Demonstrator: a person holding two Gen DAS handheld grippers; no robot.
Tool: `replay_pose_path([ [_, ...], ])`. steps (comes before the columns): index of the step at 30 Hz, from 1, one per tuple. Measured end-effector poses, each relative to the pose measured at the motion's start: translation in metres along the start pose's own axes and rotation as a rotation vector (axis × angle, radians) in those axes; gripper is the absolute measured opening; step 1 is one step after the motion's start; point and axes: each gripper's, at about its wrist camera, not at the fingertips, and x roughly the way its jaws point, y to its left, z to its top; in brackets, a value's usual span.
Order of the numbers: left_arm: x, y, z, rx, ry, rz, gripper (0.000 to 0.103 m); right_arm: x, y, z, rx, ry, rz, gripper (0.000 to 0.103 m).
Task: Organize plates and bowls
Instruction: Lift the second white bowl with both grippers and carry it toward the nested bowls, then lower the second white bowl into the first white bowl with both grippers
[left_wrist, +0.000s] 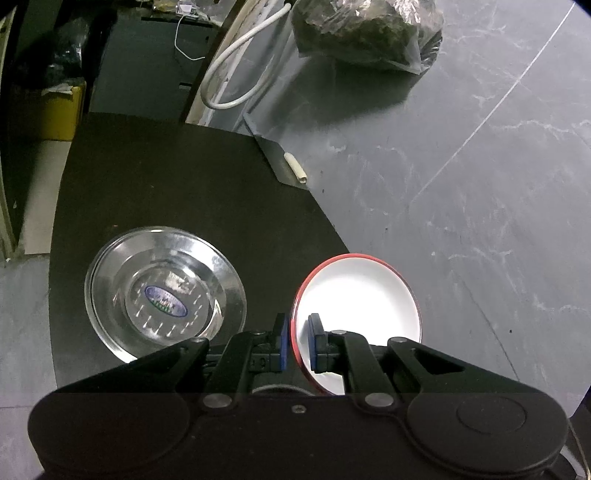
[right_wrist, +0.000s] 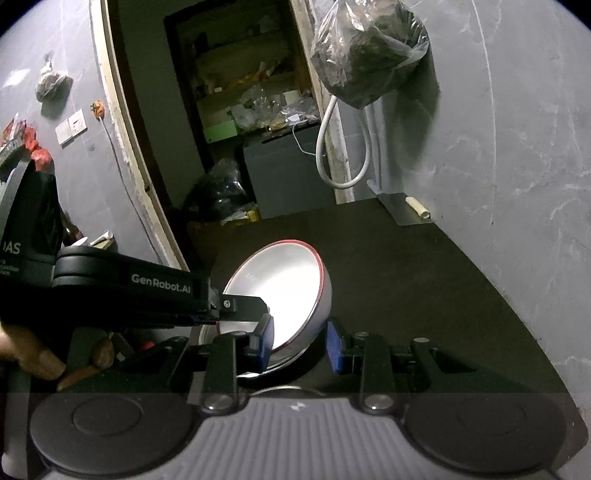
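A white bowl with a red rim (left_wrist: 356, 295) is held tilted above the dark round table (left_wrist: 184, 184). My left gripper (left_wrist: 297, 341) is shut on its near rim, one blue pad on each side of the wall. A clear glass plate (left_wrist: 164, 293) with a blue label lies flat on the table to the left. In the right wrist view the same bowl (right_wrist: 280, 291) hangs tilted from the left gripper (right_wrist: 243, 314), which reaches in from the left. My right gripper (right_wrist: 301, 345) is open, its blue pads to either side of the bowl's lower edge, not pressing it.
A grey marbled wall (left_wrist: 480, 184) runs along the table's right side. A plastic bag of dark stuff (left_wrist: 365, 29) hangs on it. A metal bracket with a small white roll (left_wrist: 293, 168) sits at the table's far edge. A white hose (left_wrist: 236, 66) and a cluttered doorway lie beyond.
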Motion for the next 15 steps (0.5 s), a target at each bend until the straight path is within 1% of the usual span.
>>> replay_pose_path([
  [5, -0.001, 0.003, -0.008, -0.005, 0.027, 0.013, 0.011, 0.001, 0.003, -0.005, -0.008, 0.036, 0.007, 0.034],
  [8, 0.001, 0.002, -0.012, 0.005, 0.04, 0.029, 0.011, 0.004, 0.003, -0.007, -0.009, 0.069, 0.012, 0.034],
  [15, 0.008, 0.006, -0.024, -0.004, 0.08, 0.04, 0.011, 0.009, 0.0, -0.016, -0.003, 0.149, 0.02, 0.034],
])
